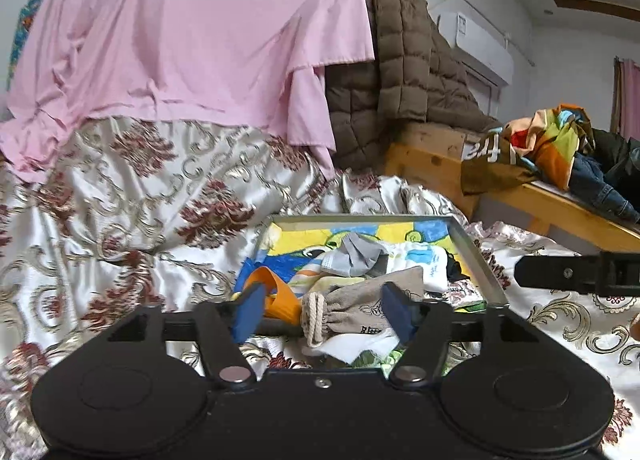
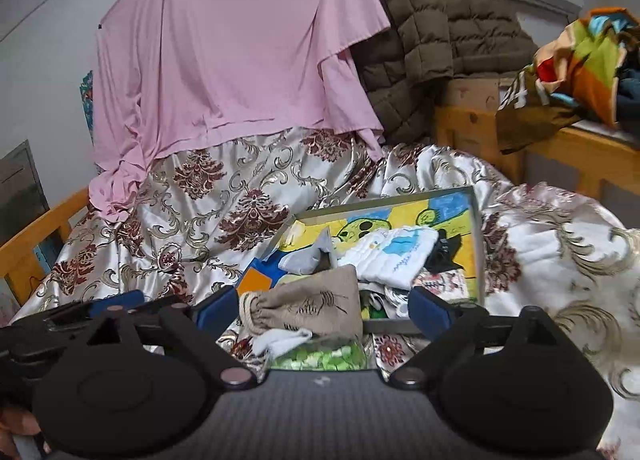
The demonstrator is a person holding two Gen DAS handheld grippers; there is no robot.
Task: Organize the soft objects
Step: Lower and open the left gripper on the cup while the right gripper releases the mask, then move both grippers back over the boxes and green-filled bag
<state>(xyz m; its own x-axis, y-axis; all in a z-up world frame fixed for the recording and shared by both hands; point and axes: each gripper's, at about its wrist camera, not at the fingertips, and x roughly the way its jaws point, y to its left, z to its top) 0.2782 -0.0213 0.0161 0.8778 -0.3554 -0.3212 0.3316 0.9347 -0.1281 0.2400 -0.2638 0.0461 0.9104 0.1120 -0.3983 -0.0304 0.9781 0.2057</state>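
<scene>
A beige drawstring pouch (image 1: pixel 352 312) (image 2: pixel 312 304) lies at the near edge of a metal-rimmed tray (image 1: pixel 472 248) (image 2: pixel 476 244) lined with a cartoon-print cloth. Small soft items are piled in the tray: a grey cloth (image 1: pixel 356 256) (image 2: pixel 304 260), a white cloth with blue print (image 1: pixel 424 264) (image 2: pixel 392 256) and an orange strap (image 1: pixel 280 296). My left gripper (image 1: pixel 323 312) is open, its blue pads either side of the pouch without pressing it. My right gripper (image 2: pixel 324 310) is wide open around the same pouch. A white and green cloth (image 2: pixel 320 356) lies under the pouch.
The tray rests on a floral satin bedspread (image 1: pixel 140 220) (image 2: pixel 240 196). Behind hang a pink sheet (image 1: pixel 200 40) (image 2: pixel 240 40) and a brown quilted coat (image 1: pixel 400 60) (image 2: pixel 440 20). A wooden bench (image 1: pixel 560 212) (image 2: pixel 560 148) at the right holds colourful clothes.
</scene>
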